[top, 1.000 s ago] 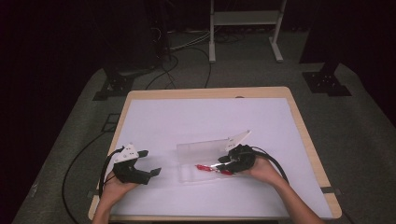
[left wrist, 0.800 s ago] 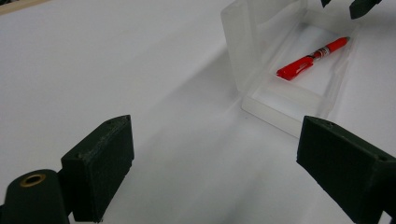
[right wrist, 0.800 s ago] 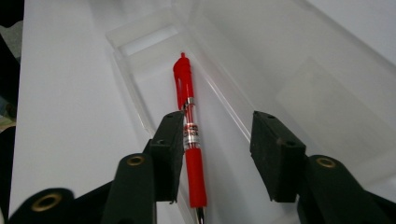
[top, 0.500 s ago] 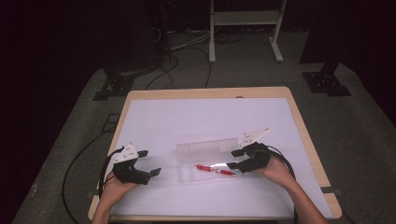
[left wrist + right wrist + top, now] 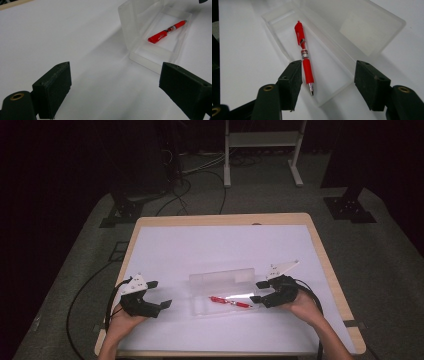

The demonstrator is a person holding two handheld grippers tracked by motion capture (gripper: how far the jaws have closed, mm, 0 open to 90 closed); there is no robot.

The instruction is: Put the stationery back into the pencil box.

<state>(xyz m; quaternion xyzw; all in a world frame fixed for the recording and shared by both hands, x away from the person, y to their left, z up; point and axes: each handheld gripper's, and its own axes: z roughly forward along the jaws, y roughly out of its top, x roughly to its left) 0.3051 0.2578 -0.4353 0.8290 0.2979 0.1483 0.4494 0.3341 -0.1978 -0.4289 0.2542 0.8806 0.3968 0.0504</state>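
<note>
My right gripper (image 5: 261, 291) has just let go of the red plastic pen (image 5: 305, 58); it now lies in the clear plastic box (image 5: 200, 307), both grippers' jaws open and empty.

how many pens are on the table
1. The red pen lies flat inside the open clear case near the table's middle, its tip toward the right gripper. The case's raised lid is see-through, and no other pen shows behind it.
</note>
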